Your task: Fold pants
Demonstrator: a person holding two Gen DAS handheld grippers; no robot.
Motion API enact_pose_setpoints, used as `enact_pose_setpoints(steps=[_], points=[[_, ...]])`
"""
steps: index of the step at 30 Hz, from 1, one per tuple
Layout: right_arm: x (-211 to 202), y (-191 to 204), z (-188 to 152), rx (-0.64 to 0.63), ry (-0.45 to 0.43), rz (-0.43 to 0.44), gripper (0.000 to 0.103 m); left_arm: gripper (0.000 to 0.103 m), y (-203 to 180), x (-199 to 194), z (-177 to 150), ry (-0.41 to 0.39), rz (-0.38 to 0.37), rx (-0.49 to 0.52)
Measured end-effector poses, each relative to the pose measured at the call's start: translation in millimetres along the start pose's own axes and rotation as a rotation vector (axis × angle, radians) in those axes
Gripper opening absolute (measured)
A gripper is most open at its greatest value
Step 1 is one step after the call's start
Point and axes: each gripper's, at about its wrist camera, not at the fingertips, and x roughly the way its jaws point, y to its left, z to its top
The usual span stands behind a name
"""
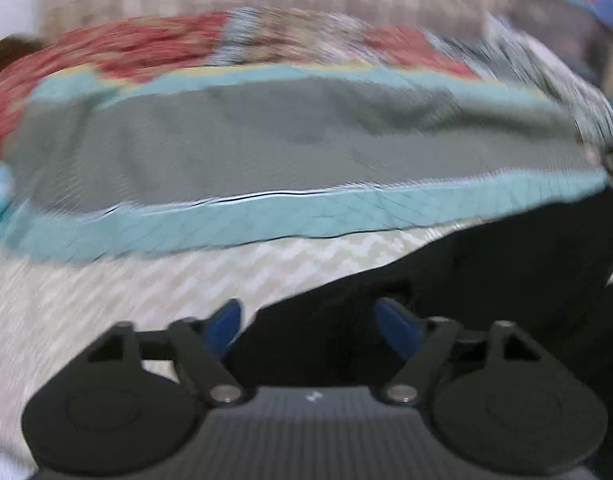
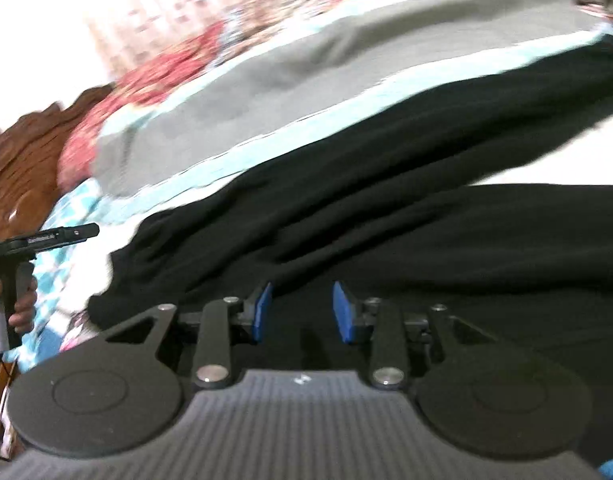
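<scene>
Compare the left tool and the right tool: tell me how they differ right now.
The left tool has its blue pads set wide apart; the right tool has its blue pads closer together. The left tool sits at the edge of the black fabric pants, partly over the pale zigzag-patterned bed cover; the right tool is wholly over the pants. Neither visibly pinches cloth.

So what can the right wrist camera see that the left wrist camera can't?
Only the right wrist view shows a hand holding the left gripper's handle, and brown carved wood. Only the left wrist view shows the cream zigzag cover. Both show the black pants and the grey and teal blanket, and each shows its own blue fingers apart.
</scene>
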Motion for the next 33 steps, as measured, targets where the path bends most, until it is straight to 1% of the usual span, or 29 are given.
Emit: enact_pose_setpoints(steps=[1, 2, 3, 4, 5, 6, 7, 9, 11, 12, 14, 16, 18, 21, 23, 24, 26, 27, 29, 30, 31, 32, 33], points=[[-1, -6, 3, 0.007, -0.009, -0.021, 0.038, 0.095, -5, 17, 3, 0.023, -0.010, 0.047], [0, -7, 4, 0.008, -0.018, -0.042, 0.038, 0.092, -10, 34, 2, 0.055, -0.006, 0.083], [-1, -11, 9, 0.003, -0.025, -0.068, 0.038, 0.084, -11, 50, -5, 0.100, 0.010, 0.108], [-1, -15, 16, -0.010, -0.035, -0.097, 0.038, 0.042, -10, 72, -8, 0.172, 0.039, 0.118], [-1, -18, 25, -0.026, -0.050, -0.128, 0.038, 0.028, -7, 85, -13, 0.222, 0.055, 0.111], [0, -19, 35, -0.040, -0.068, -0.155, 0.038, 0.024, -5, 88, -16, 0.209, 0.056, 0.097], [-1, -25, 49, -0.048, -0.085, -0.184, 0.037, 0.012, -4, 81, -17, 0.170, 0.048, 0.087], [0, -47, 82, -0.035, -0.113, -0.252, 0.037, 0.010, -6, 66, -16, 0.124, 0.026, 0.065], [6, -67, 117, 0.009, -0.143, -0.323, 0.037, 0.010, -13, 42, -21, 0.054, -0.001, 0.065], [9, -82, 135, 0.054, -0.160, -0.361, 0.037, 0.010, -19, 40, -14, 0.025, -0.012, 0.076], [23, -110, 175, 0.175, -0.197, -0.432, 0.038, 0.009, -27, 24, -19, -0.019, -0.022, 0.103], [39, -131, 207, 0.237, -0.202, -0.478, 0.037, 0.009, -34, 12, -25, -0.052, -0.013, 0.108], [65, -147, 231, 0.299, -0.184, -0.563, 0.038, 0.009, -35, 3, -25, -0.073, -0.006, 0.084], [91, -172, 249, 0.356, -0.164, -0.651, 0.039, 0.009, -35, -15, -31, -0.121, -0.005, 0.030], [107, -187, 254, 0.385, -0.156, -0.722, 0.047, 0.009, -37, -31, -39, -0.164, -0.013, 0.003], [113, -194, 255, 0.401, -0.148, -0.760, 0.054, 0.009, -38, -37, -43, -0.176, -0.016, -0.005], [123, -212, 260, 0.416, -0.104, -0.821, 0.055, 0.009, -39, -47, -50, -0.185, -0.013, -0.017], [128, -215, 257, 0.390, -0.094, -0.843, 0.055, 0.009, -40, -50, -52, -0.187, -0.011, -0.023], [130, -213, 253, 0.352, -0.115, -0.870, 0.049, 0.009, -40, -56, -57, -0.176, -0.007, -0.048], [129, -212, 252, 0.335, -0.121, -0.874, 0.030, 0.009, -40, -58, -59, -0.173, -0.004, -0.057], [125, -210, 252, 0.323, -0.122, -0.858, 0.014, 0.009, -40, -61, -60, -0.173, 0.002, -0.062], [118, -209, 254, 0.336, -0.128, -0.841, 0.013, 0.009, -39, -62, -61, -0.175, 0.007, -0.067], [105, -209, 252, 0.368, -0.154, -0.812, 0.012, 0.009, -39, -65, -61, -0.178, 0.010, -0.073]])
